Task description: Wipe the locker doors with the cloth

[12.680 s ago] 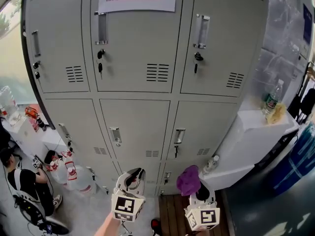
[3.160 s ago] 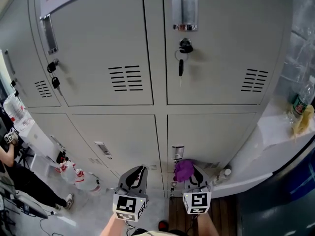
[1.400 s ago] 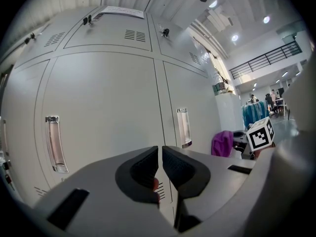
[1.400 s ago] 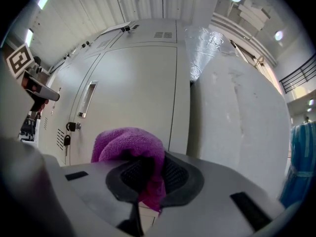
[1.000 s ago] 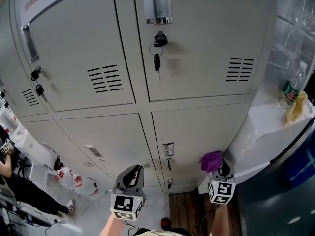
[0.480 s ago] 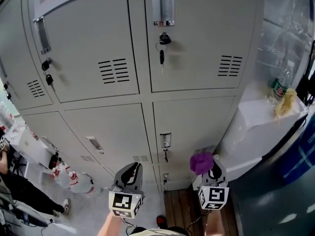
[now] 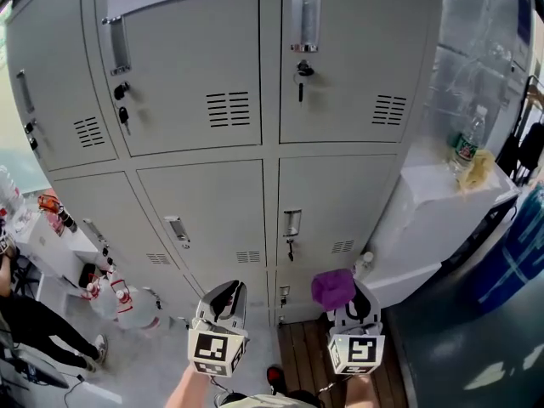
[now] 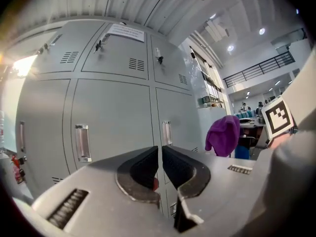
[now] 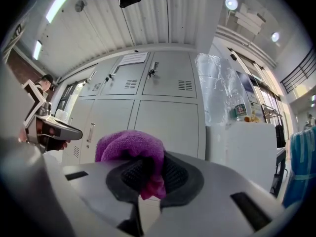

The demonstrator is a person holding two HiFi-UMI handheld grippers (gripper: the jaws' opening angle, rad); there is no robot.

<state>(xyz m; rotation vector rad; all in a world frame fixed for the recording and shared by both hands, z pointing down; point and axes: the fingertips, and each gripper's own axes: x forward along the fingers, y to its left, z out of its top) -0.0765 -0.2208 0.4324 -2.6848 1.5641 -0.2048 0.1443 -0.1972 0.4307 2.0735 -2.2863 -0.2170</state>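
Purple fluffy cloth is pinched in the jaws of the right gripper, short of the grey metal locker doors straight beyond, while the left gripper has its jaws together and empty.

So the cloth is pinched tight between the jaws of the right gripper. It's bunched into a purple wad above the pads, with a small tail hung down between them. Grey lockers are seen straight behind it, and a paper sheet is stuck on an upper door. The left gripper is caught at the left edge. A bottle is stood on a white cabinet just right of the lockers.
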